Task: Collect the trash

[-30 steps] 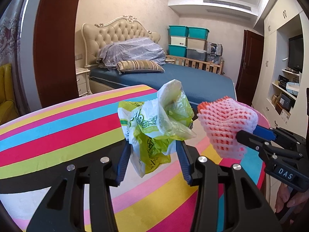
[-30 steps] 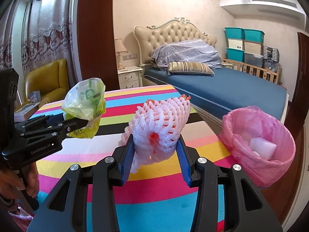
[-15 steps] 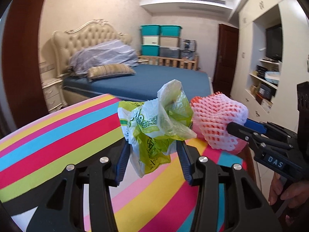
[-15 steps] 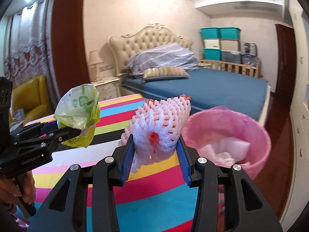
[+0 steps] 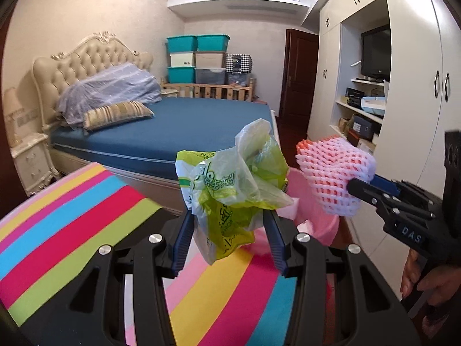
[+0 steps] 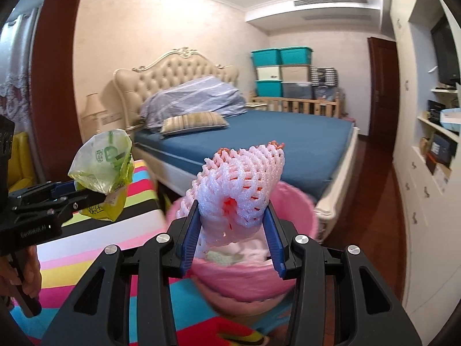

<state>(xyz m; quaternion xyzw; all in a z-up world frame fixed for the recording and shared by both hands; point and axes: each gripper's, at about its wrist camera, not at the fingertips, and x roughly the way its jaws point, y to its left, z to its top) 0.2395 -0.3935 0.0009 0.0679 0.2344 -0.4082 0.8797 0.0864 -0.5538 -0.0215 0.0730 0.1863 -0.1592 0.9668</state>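
Observation:
My left gripper (image 5: 229,240) is shut on a crumpled green and clear plastic bag (image 5: 230,184), held above the striped table edge. My right gripper (image 6: 232,239) is shut on a pink and white foam fruit net (image 6: 239,184), which hangs right over the pink-lined trash bin (image 6: 302,210). The bin holds white and pale scraps (image 6: 247,252). In the left wrist view the foam net (image 5: 334,176) and right gripper (image 5: 371,190) are to the right, with the bin (image 5: 322,225) partly hidden behind the bag. In the right wrist view the plastic bag (image 6: 103,167) and left gripper (image 6: 83,194) sit at the left.
A striped multicolour cloth covers the table (image 5: 66,216). Beyond it stands a bed with a blue mattress (image 5: 178,127) and a tufted headboard. White cupboards with shelves (image 5: 363,115) line the right wall. A person's hand (image 5: 429,276) grips the right tool; another hand (image 6: 27,271) grips the left.
Both grippers have swung to the right with their loads still held. The pink bin has come from the right side to directly under the foam net.

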